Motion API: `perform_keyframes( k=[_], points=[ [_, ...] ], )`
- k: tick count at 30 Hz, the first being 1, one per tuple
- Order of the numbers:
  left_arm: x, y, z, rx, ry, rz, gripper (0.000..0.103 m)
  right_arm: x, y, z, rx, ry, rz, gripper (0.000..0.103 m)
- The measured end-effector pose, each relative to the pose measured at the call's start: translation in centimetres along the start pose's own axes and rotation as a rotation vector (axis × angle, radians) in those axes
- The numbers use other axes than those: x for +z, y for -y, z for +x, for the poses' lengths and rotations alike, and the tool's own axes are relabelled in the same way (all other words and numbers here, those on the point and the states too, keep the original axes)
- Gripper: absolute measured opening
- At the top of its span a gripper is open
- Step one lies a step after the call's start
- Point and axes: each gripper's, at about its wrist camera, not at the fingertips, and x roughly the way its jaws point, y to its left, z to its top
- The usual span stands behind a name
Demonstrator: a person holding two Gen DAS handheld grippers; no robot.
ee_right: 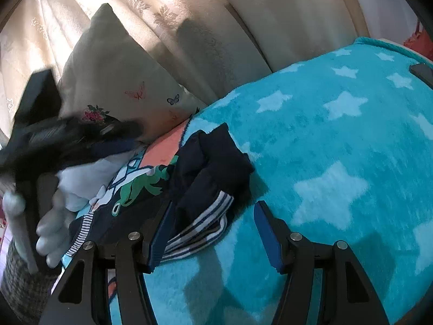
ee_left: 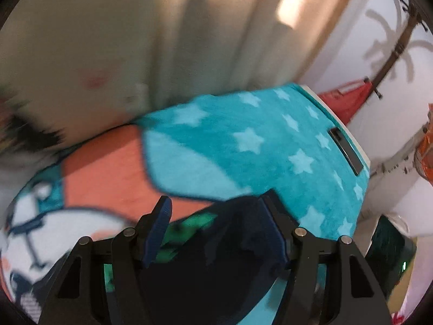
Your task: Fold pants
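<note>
- Looking through my left wrist camera, I see the left gripper (ee_left: pixel 216 203) with its blue-padded jaws spread apart, and dark fabric of the crumpled navy pants with a green dinosaur print and striped cuffs (ee_left: pixel 216 257) bunched between them; the right pad touches the cloth, the left pad stands clear of it, so I read this gripper as parted and not clamped.
- That view is smeared by motion blur, so I cannot make out finer folds there.
- Through my right wrist camera, the right gripper (ee_right: pixel 213 216) also has its jaws wide apart, with only blanket between them.
- The left finger of that gripper sits just beside, possibly touching, the striped navy-and-white cuff (ee_right: pixel 205 222); I cannot tell which.
- The pants (ee_right: pixel 211 168) lie in a rumpled heap on the fluffy turquoise blanket with pale stars (ee_right: pixel 338 149), at its left edge where a coral and white patterned panel (ee_right: pixel 162 149) begins.
- The green dinosaur print (ee_right: pixel 140 187) faces up on the left part of the heap.
- My other handheld tool (ee_right: pixel 54 135), blurred and black, shows at the far left of that view, above pale gloved fingers (ee_right: pixel 51 233).
- A beige cushion with small butterflies (ee_right: pixel 116 75) leans against cream curtains (ee_right: pixel 189 13) behind the blanket.
- A flat dark rectangular device (ee_left: pixel 346 151) lies near the blanket's right edge.
</note>
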Motion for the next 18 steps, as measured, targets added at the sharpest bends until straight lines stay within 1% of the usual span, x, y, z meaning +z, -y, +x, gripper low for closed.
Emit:
perform_keyframes(
  k=[5, 7, 10, 12, 13, 14, 15, 16, 17, 18],
  points=[
    [1.7, 2.7, 4.6, -0.039, -0.097, 0.082, 0.065, 0.1, -0.2, 0.7, -0.01, -0.018, -0.022, 0.065],
    [1.8, 3.5, 6.2, -0.046, -0.135, 0.122, 0.065, 0.1, -0.6, 1.0, -0.014, -0.025, -0.037, 0.065],
    [1.8, 4.0, 8.2, -0.031, -0.185, 0.163, 0.065, 0.2, -0.9, 1.7, -0.016, -0.032, -0.04, 0.065],
    [1.6, 4.3, 9.1, -0.04, -0.223, 0.184, 0.065, 0.3, -0.9, 2.0, -0.016, -0.031, -0.034, 0.065],
    [1.4, 4.4, 9.5, -0.039, -0.237, 0.193, 0.065, 0.3, -0.9, 2.2, -0.016, -0.029, -0.031, 0.063],
    [1.2, 4.6, 9.7, -0.036, -0.252, 0.204, 0.062, 0.3, -0.9, 2.2, -0.02, -0.024, -0.029, 0.051],
    [1.0, 4.9, 9.6, -0.016, -0.24, 0.228, 0.046, 0.3, -0.9, 2.3, -0.023, -0.021, -0.027, 0.043],
    [0.8, 5.2, 9.5, -0.014, -0.238, 0.249, 0.033, 0.4, -0.8, 2.5, -0.02, -0.025, -0.025, 0.032],
    [0.7, 5.3, 9.4, -0.021, -0.244, 0.249, 0.023, 0.4, -0.7, 2.5, -0.016, -0.025, -0.019, 0.028],
    [0.5, 5.4, 9.0, -0.022, -0.234, 0.249, 0.022, 0.4, -0.6, 2.4, -0.011, -0.018, -0.012, 0.027]
  ],
)
